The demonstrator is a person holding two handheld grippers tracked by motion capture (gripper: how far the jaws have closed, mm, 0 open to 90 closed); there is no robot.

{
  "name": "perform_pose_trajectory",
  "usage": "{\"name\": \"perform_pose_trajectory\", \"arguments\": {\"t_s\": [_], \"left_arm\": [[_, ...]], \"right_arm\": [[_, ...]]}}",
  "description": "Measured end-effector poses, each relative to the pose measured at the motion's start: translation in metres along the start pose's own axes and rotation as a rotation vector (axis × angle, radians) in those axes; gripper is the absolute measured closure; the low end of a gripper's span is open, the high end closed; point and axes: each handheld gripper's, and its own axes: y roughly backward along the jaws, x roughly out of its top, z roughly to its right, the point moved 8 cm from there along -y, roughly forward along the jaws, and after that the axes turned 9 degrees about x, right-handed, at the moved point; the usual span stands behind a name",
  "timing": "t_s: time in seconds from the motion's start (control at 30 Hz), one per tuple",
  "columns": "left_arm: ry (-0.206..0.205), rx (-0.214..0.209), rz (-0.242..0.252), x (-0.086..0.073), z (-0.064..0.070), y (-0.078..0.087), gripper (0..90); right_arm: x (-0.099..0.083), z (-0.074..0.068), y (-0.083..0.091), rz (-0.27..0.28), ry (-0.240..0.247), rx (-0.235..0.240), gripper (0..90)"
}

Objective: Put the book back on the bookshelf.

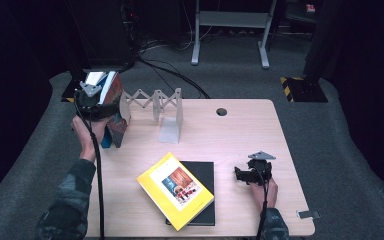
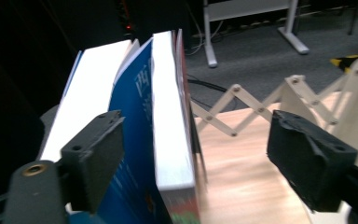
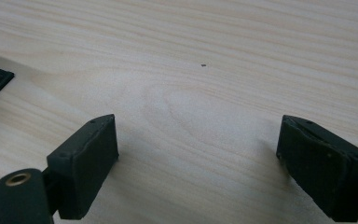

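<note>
Two books (image 1: 111, 107) stood upright at the table's (image 1: 230, 135) far left corner, just left of the expanding wooden rack (image 1: 152, 102), against its left end panel. Left gripper (image 1: 92, 97) sat at those books, raised off the table. Its fingers (image 2: 95, 156) stood wide apart, clamped on nothing. In the left gripper view both books, a blue-covered one (image 2: 137, 121) and a red-covered one (image 2: 177, 121), stood between the fingers, crowded toward the left finger. Blue book looked to touch that finger or nearly so; contact could not be confirmed. Right finger (image 2: 307, 158) stood well apart from the books, with bare table and the rack's scissor arms (image 2: 261, 105) in the gap.

Judged step: seating the books upright at the rack. To do it well, keep the fingers square to the covers, close evenly so both books press together, and keep the bottoms flat on the table so neither tips or fans open. Blue book's pages splayed slightly at the top; a skewed squeeze could spread them further.

Right gripper (image 1: 252, 172) rested near the table's near right edge, fingers (image 3: 86, 161) wide open over bare wood, holding nothing. Yellow book (image 1: 175, 190) lay flat atop a black book (image 1: 205, 175) at the near middle, well apart from both grippers, probably next for the rack.
</note>
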Motion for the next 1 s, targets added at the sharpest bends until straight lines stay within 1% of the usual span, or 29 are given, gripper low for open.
{"name": "perform_pose_trajectory", "arguments": {"t_s": [0.03,0.07,0.1,0.13,0.2,0.23,0.27,0.3,0.33,0.37,0.4,0.43,0.47,0.5,0.57,0.6,0.63,0.67,0.7,0.73,0.77,0.8,0.83,0.87,0.9,0.93,0.97,1.0], "left_arm": [[0.003,-0.009,0.002,-0.001,0.001,0.003,16.7],[0.002,-0.019,-0.008,-0.002,0.002,0.007,15.5],[-0.007,-0.028,-0.005,-0.003,0.003,0.009,15.5],[-0.003,-0.035,-0.002,-0.004,0.004,0.013,15.3],[-0.017,-0.047,0.005,-0.007,0.007,0.019,15.3],[-0.017,-0.060,0.017,-0.010,0.010,0.023,15.3],[-0.017,-0.060,0.017,-0.010,0.010,0.023,15.4],[-0.025,-0.073,0.031,-0.011,0.012,0.026,15.4],[-0.024,-0.086,0.039,-0.011,0.015,0.028,15.5],[-0.026,-0.132,0.046,-0.012,0.022,0.031,15.6],[-0.037,-0.146,0.052,-0.012,0.027,0.032,15.7],[-0.041,-0.148,0.058,-0.012,0.030,0.032,15.8],[-0.041,-0.148,0.058,-0.012,0.030,0.032,15.9],[-0.044,-0.175,0.056,-0.012,0.035,0.032,16.6],[-0.060,-0.198,0.063,-0.011,0.044,0.028,17.3],[-0.060,-0.198,0.063,-0.011,0.044,0.028,18.5],[-0.070,-0.212,0.058,-0.011,0.047,0.026,18.5],[-0.093,-0.212,0.043,-0.013,0.050,0.020,19.4],[-0.100,-0.218,0.033,-0.015,0.051,0.015,20.0],[-0.106,-0.207,0.018,-0.017,0.050,0.009,20.5],[-0.106,-0.207,0.018,-0.017,0.050,0.009,21.8],[-0.097,-0.205,0.000,-0.021,0.049,0.001,21.8],[-0.076,-0.187,-0.037,-0.026,0.043,-0.010,21.6],[-0.068,-0.179,-0.050,-0.028,0.040,-0.014,21.0],[-0.068,-0.179,-0.050,-0.028,0.040,-0.014,20.9],[-0.047,-0.167,-0.051,-0.029,0.036,-0.017,20.9],[-0.026,-0.155,-0.065,-0.032,0.030,-0.022,19.8],[-0.008,-0.151,-0.063,-0.032,0.027,-0.024,19.5]], "right_arm": [[0.000,0.000,0.000,0.000,0.000,0.000,11.7],[0.000,0.000,0.000,0.000,0.000,0.000,11.7],[0.000,0.000,0.000,0.000,0.000,0.000,11.7],[0.000,0.000,0.000,0.000,-0.001,0.000,11.8],[0.000,0.000,0.000,0.000,-0.001,0.000,11.8],[0.000,0.000,0.000,0.000,-0.001,0.000,11.8],[0.000,0.000,0.000,0.000,-0.001,0.000,11.8],[0.000,0.000,0.000,0.000,-0.001,-0.001,11.8],[0.000,0.000,0.000,0.000,-0.001,-0.001,11.8],[0.000,0.000,0.000,0.000,-0.001,-0.001,11.8],[0.000,0.000,0.000,0.000,-0.001,-0.001,11.8],[0.000,0.000,0.000,0.000,-0.001,-0.001,11.8],[0.000,0.000,0.000,0.000,-0.001,-0.001,11.8],[0.000,0.000,0.000,0.000,-0.001,-0.001,11.8],[0.000,0.000,0.000,0.000,-0.001,-0.002,11.8],[0.000,0.000,0.000,0.000,-0.001,-0.002,11.8],[0.000,0.000,0.000,0.000,-0.001,-0.001,11.8],[0.000,0.000,0.000,0.000,-0.001,-0.001,11.8],[0.000,0.000,0.000,0.000,-0.001,-0.001,11.8],[0.000,0.000,0.000,0.000,-0.001,-0.001,11.8],[0.000,0.000,0.000,0.000,-0.001,-0.001,11.8],[0.000,0.000,0.000,0.000,-0.001,-0.001,11.8],[0.000,0.000,0.000,0.000,-0.001,-0.001,11.8],[0.000,0.000,0.000,0.000,-0.001,0.000,11.9],[0.000,0.000,0.000,0.000,-0.001,0.000,11.9],[0.000,0.000,0.000,0.000,-0.001,0.000,11.9],[0.000,0.000,0.000,0.000,-0.001,0.000,11.9],[0.000,0.000,0.000,0.000,-0.001,0.000,11.9]]}}
